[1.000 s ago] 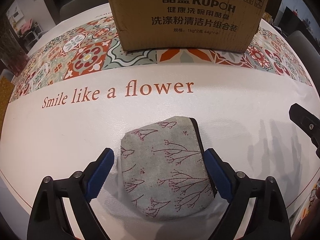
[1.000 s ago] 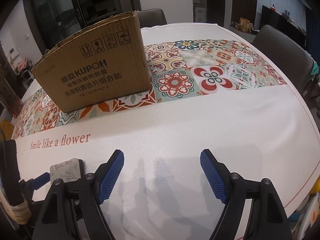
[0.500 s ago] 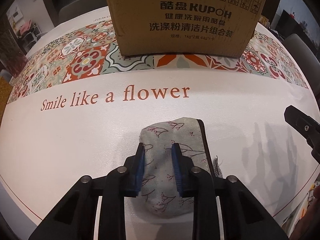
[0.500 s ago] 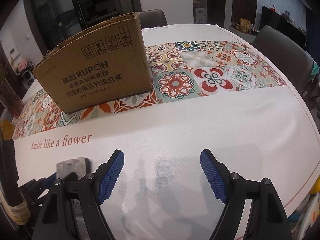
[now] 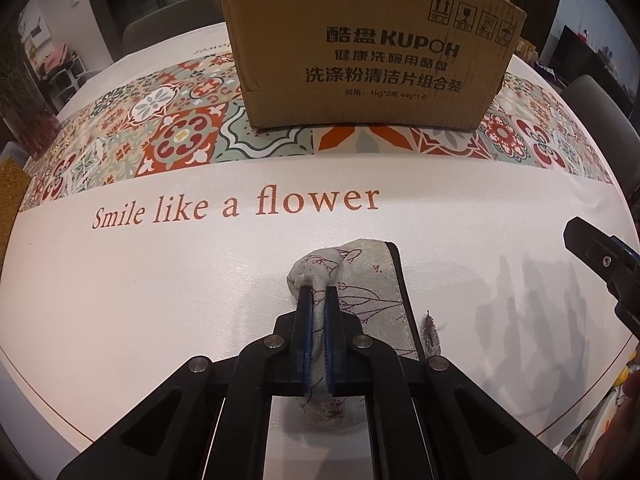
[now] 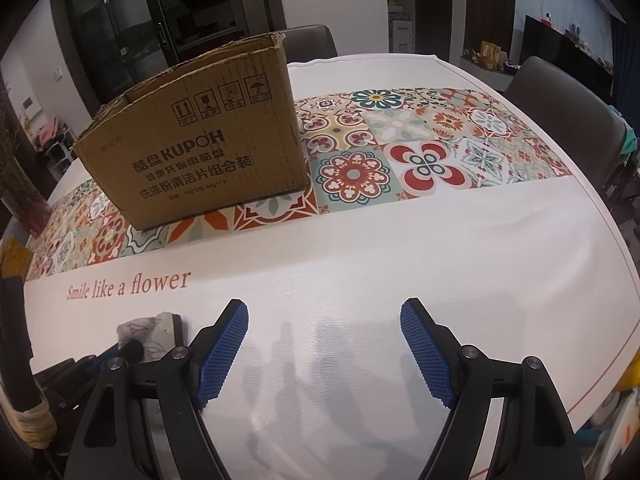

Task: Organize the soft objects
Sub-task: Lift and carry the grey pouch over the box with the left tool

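Left hand-held gripper (image 5: 319, 292) pinches soft linen pouch (image 5: 366, 280) (bunched fabric); right hand-held gripper (image 6: 325, 312) gapes.

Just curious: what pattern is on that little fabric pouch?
Pale grey-green pouch with dark red twig sprigs; clearest in the left wrist view.

Cardboard box (image 5: 372, 60) ahead of me: "KUPOH", Chinese lines beneath, "20271128 DP09" stamped at top, four handling symbols. My desk cloth (image 5: 160, 300) reads "Smile like a flower".

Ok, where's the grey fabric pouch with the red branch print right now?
In the left wrist view the grey fabric pouch lies low centre on the white tablecloth, below the "Smile like a flower" lettering, pinched by the left hand-held gripper.
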`<control>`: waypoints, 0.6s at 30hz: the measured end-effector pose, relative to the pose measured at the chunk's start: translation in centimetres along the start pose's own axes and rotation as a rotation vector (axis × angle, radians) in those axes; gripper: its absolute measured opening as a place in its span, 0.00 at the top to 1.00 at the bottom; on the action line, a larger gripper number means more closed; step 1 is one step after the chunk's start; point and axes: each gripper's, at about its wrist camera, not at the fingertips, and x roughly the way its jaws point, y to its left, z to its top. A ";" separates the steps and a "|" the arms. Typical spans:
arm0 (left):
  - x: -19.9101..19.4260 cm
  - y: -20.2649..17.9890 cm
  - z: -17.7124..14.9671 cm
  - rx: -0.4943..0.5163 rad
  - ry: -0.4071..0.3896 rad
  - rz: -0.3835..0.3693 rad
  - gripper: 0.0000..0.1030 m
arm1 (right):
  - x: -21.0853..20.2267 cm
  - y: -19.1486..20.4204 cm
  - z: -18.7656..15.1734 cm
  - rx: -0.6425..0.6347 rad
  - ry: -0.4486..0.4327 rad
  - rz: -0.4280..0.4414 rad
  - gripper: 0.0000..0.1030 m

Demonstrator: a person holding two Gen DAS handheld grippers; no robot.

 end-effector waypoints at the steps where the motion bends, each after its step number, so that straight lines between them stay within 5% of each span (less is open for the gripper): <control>1: -0.2 0.1 0.0 -0.002 -0.006 0.000 0.94 | -0.1 0.1 0.0 -0.001 -0.003 0.001 0.23; 18: -4.6 0.8 1.5 -0.022 -0.103 0.000 0.94 | -3.2 0.8 1.7 -0.007 -0.068 0.033 0.23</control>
